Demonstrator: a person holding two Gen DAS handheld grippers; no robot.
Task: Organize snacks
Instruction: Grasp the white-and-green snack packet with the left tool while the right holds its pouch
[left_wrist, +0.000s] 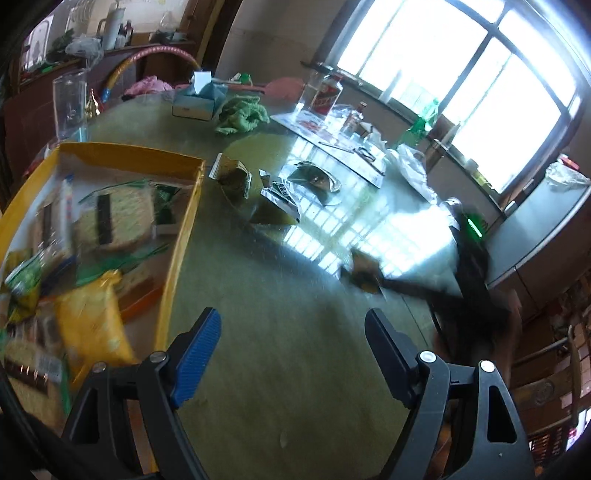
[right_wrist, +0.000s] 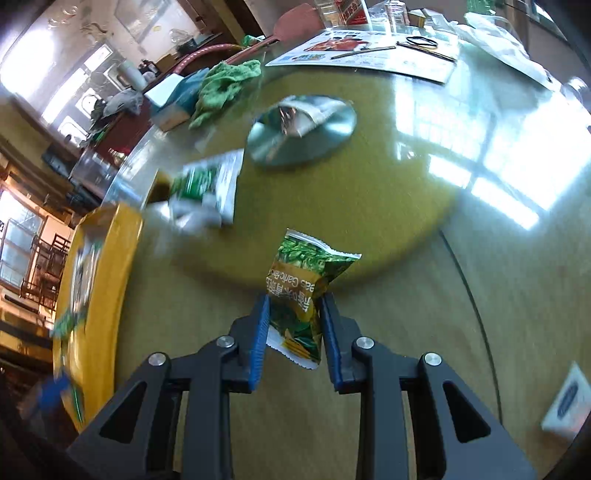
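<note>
While my right claw pinches a green pea snack packet between its blue pads, the packet stands upright above the surface, its crimped top edge pointing away from me and printed lettering across its middle. Just beyond it on the glass-topped surface lies a second green and white packet, blurred, and farther out a round metal disc with a crumpled silver wrapper on it. To the left, the yellow tray curves along the edge of the right wrist view, with packets inside that are too smeared to name.

My left claw is spread wide with nothing between its fingers, hovering over bare green surface. Just to its left sits the yellow tray, holding a yellow bag and clear-wrapped cracker packs. Past the tray's far corner, several small silver and green packets are scattered. Farther back are a green cloth and a blue tissue box. At the right of the left wrist view I see the right claw as a dark blur.
</note>
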